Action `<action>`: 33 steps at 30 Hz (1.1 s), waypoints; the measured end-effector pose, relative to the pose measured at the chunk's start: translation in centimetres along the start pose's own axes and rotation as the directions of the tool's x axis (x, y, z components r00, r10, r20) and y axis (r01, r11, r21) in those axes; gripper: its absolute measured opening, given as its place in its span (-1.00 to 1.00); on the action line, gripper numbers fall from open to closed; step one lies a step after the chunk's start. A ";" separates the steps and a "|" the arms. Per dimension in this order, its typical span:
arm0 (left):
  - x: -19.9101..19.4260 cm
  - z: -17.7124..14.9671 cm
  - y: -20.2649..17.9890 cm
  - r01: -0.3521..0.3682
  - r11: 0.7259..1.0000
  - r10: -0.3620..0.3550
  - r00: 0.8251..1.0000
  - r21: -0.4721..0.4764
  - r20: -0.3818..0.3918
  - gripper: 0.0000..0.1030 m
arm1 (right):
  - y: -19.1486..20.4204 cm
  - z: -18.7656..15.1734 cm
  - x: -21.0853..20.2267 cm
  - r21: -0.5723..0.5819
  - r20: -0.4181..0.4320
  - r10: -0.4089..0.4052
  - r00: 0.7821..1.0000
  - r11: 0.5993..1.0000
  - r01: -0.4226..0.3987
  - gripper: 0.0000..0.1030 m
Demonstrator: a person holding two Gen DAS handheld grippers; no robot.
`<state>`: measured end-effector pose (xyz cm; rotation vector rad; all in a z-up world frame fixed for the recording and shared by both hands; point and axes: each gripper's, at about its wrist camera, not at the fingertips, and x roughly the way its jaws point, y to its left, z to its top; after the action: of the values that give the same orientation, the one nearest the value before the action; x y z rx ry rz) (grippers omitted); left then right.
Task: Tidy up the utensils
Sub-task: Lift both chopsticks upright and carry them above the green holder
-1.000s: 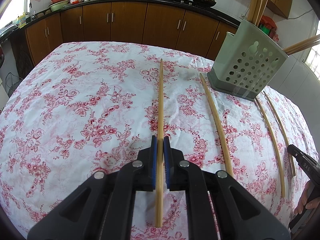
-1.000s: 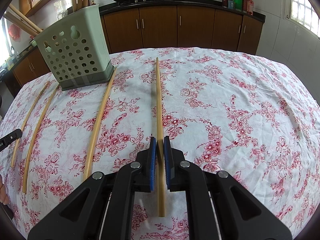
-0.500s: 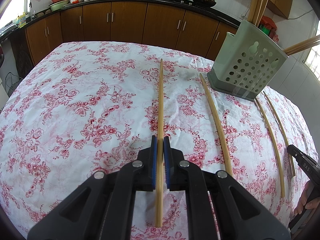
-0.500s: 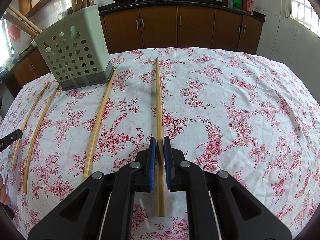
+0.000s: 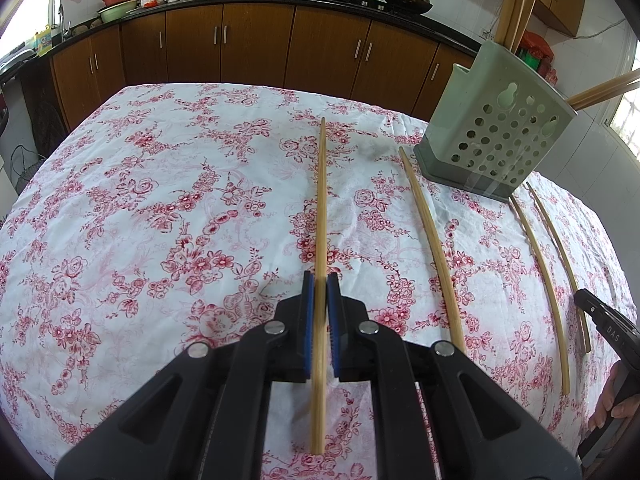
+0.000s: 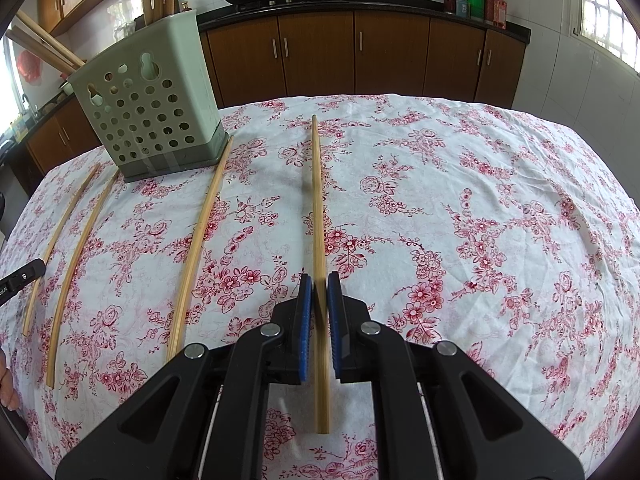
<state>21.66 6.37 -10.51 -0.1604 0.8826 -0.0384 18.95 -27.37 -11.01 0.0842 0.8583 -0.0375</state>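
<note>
My left gripper [image 5: 320,284] is shut on a long bamboo chopstick [image 5: 321,200] that points away over the flowered tablecloth. My right gripper [image 6: 319,286] is shut on another bamboo chopstick [image 6: 317,200], also pointing away. A pale green perforated utensil holder [image 5: 496,136] stands at the far right in the left wrist view and at the far left in the right wrist view [image 6: 148,108], with several chopsticks standing in it. Loose chopsticks lie on the cloth: one [image 5: 432,248] beside the holder and two [image 5: 544,280] beyond it.
The table carries a white cloth with red flowers [image 5: 160,220]. Brown kitchen cabinets [image 6: 360,52] and a counter with woks run along the back. The other gripper's tip shows at the edge of each view [image 5: 608,324].
</note>
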 end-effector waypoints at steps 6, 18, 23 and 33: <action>-1.0 -1.3 -1.1 -0.050 0.994 0.050 0.999 0.102 -0.006 -0.81 | 0.3 -0.3 -0.1 -0.017 0.001 -0.011 1.000 1.000 0.011 -0.80; -6.9 1.3 -1.5 -0.046 0.991 0.028 0.989 0.122 0.145 -0.84 | 0.1 2.4 -6.1 -0.005 0.187 0.021 0.982 1.000 -0.020 -0.85; -12.2 4.6 -1.8 0.020 0.997 -0.039 0.957 0.068 0.288 -0.88 | 0.5 4.6 -10.2 -0.008 0.314 0.046 0.948 0.999 -0.045 -0.85; -11.6 4.7 -2.5 0.041 0.994 -0.065 0.969 0.100 0.239 -0.80 | 1.1 5.3 -11.6 -0.028 0.370 0.063 0.927 0.998 -0.056 -0.85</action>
<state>17.99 5.59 1.67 -0.0975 0.6308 -0.1082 15.49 -26.76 1.28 0.0842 0.4757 0.0108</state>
